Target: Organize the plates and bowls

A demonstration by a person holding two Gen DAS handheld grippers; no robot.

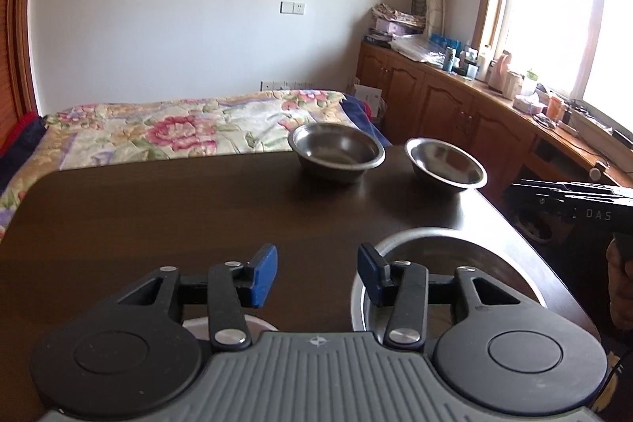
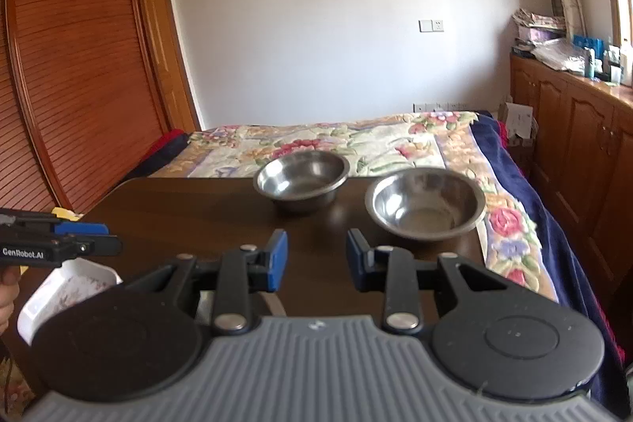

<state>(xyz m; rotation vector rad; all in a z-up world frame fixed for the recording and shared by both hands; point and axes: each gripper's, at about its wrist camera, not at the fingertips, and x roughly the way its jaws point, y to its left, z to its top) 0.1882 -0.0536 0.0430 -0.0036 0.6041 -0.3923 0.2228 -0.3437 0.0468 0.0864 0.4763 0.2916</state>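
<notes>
On the dark tabletop (image 1: pixel 158 208), far edge: two steel bowls, flat-rimmed bowl (image 1: pixel 336 152) just left of rounder bowl (image 1: pixel 446 163), apart. Large steel bowl (image 1: pixel 455 256) near edge, under left claw (image 1: pixel 317 273), spread, empty. White dish (image 2: pixel 71 289) left of it. Right claw (image 2: pixel 316 260) spread, empty. Floral bed (image 2: pixel 336 145) beyond tabletop.

Left tool (image 1: pixel 317 273) agape, empty; right tool (image 2: pixel 316 260) agape, empty.

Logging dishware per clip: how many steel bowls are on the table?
3: two smaller steel bowls at the far edge, left and right, and a large one near the left gripper, partly hidden.
</notes>
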